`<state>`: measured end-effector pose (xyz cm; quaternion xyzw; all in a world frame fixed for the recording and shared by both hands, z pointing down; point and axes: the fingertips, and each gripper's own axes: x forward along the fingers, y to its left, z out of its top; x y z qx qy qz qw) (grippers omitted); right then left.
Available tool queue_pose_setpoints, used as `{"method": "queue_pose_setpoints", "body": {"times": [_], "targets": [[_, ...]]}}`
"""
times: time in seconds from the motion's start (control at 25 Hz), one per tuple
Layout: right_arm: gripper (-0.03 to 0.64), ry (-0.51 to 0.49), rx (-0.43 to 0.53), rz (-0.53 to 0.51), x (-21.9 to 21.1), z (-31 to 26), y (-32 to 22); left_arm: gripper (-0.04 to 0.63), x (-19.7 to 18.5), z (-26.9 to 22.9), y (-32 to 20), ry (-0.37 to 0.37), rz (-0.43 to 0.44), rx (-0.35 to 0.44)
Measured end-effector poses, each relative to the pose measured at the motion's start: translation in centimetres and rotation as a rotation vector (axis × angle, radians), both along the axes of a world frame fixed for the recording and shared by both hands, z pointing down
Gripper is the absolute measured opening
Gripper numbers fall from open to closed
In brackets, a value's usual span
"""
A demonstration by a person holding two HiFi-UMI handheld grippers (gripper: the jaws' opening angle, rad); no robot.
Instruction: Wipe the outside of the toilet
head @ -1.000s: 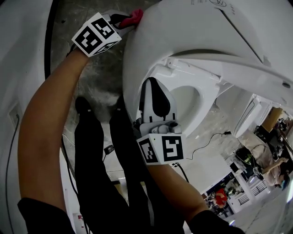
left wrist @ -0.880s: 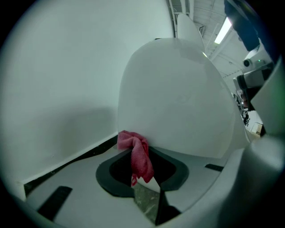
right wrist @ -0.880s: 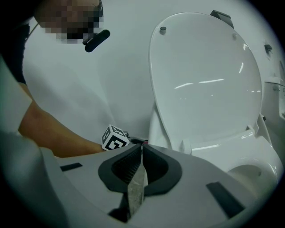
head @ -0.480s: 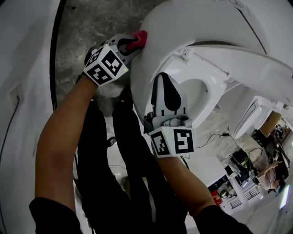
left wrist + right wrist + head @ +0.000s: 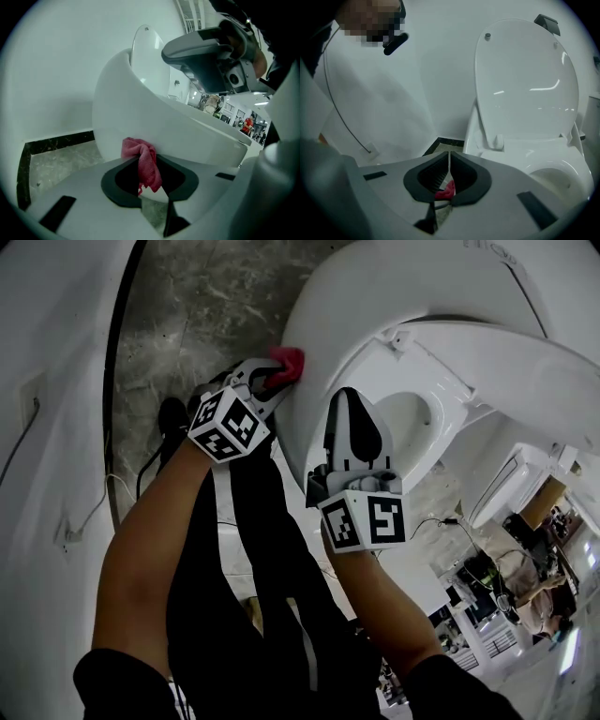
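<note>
Two tools we hold: our left hand-held gripper point(image 5: 151, 165) is clamped on the red cloth point(image 5: 141, 159) against the outer side of the toilet point(image 5: 394, 306), our right hand-held gripper point(image 5: 449, 165) is closed and empty, so wiping seems under way and the next stroke needs steady pressure.

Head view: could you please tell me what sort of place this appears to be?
Likely a toilet stall set up inside a larger hall: a white toilet with its lid up, a stone-look floor beside a white wall, and a bright open area with people and equipment beyond.
</note>
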<state>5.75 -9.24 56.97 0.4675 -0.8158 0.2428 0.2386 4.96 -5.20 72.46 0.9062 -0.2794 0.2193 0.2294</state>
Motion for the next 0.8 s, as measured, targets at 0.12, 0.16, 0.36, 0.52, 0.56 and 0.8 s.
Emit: {"method": "queue_pose_setpoints", "body": {"times": [0.12,0.16,0.36,0.52,0.56,0.8], "targets": [[0.037,0.004,-0.010,0.015,0.5,0.5,0.7,0.094,0.7,0.0,2.1,0.003,-0.013,0.000],[0.037,0.004,-0.017,0.020,0.6,0.7,1.0,0.094,0.9,0.0,2.9,0.006,-0.017,-0.002],[0.037,0.005,-0.038,0.025,0.8,1.2,2.6,0.094,1.9,0.2,6.7,0.026,-0.024,-0.035],[0.037,0.020,-0.048,0.025,1.1,1.6,3.6,0.094,3.0,0.2,9.3,0.044,-0.047,-0.062],[0.037,0.021,-0.051,0.025,1.1,1.8,3.7,0.094,3.2,0.2,9.8,0.049,-0.057,-0.068],[0.037,0.023,-0.046,0.015,0.9,1.7,3.8,0.095,4.6,0.3,13.8,0.087,-0.054,-0.131]]}}
